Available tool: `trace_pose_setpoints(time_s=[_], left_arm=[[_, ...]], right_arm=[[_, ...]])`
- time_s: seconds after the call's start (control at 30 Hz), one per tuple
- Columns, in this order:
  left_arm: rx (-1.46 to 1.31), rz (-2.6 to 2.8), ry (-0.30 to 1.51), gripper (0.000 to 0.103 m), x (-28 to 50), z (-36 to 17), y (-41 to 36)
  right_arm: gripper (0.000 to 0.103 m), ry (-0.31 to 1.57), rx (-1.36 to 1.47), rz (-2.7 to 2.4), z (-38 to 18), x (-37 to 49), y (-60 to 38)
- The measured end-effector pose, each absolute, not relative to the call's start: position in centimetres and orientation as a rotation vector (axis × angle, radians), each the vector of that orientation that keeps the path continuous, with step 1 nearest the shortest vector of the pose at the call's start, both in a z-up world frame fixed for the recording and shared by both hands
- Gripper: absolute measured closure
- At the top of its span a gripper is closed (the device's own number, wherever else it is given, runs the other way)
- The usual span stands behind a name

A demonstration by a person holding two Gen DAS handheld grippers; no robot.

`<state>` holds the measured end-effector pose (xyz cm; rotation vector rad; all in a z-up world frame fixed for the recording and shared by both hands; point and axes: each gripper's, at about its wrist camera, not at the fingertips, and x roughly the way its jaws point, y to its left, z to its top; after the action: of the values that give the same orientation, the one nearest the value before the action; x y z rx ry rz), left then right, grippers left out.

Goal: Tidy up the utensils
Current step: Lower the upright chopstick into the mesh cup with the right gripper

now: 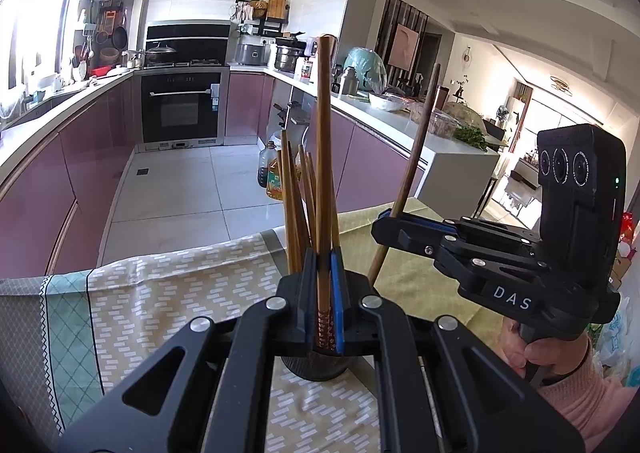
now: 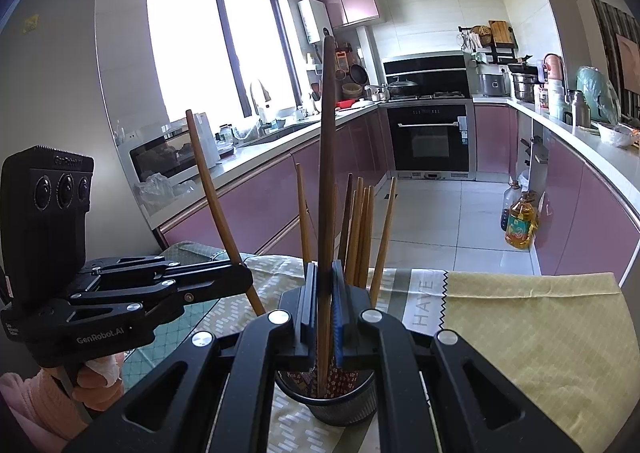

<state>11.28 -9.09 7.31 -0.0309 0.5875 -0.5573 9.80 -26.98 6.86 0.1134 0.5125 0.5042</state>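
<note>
Patterned beige-and-green cloth (image 2: 520,317) covers the near table, bearing a round black mesh holder (image 2: 340,409) of wooden chopsticks (image 2: 362,229). Left gripper (image 1: 323,281) pinches one light chopstick (image 1: 323,141) upright; right gripper (image 2: 323,293) (also clamped tight) grips a darker one (image 2: 328,157).

Right hand-held gripper (image 2: 323,305) clamps dark chopstick (image 2: 327,157) over holder (image 2: 328,401).

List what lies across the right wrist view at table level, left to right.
left gripper clamping a light chopstick → right gripper clamping a dark chopstick over the mesh holder → "HAVE" cloth strip → yellow placemat.
</note>
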Motion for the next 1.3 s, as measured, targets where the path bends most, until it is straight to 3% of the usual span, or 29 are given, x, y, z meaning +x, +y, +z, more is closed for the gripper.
trace_pose_setpoints(time_s=[1.3], left_arm=[[-0.010, -0.535, 0.636, 0.096, 11.8, 5.9, -9.8]], right_arm=[[0.097, 0.562, 0.114, 0.492, 4.6, 10.8, -26.9]])
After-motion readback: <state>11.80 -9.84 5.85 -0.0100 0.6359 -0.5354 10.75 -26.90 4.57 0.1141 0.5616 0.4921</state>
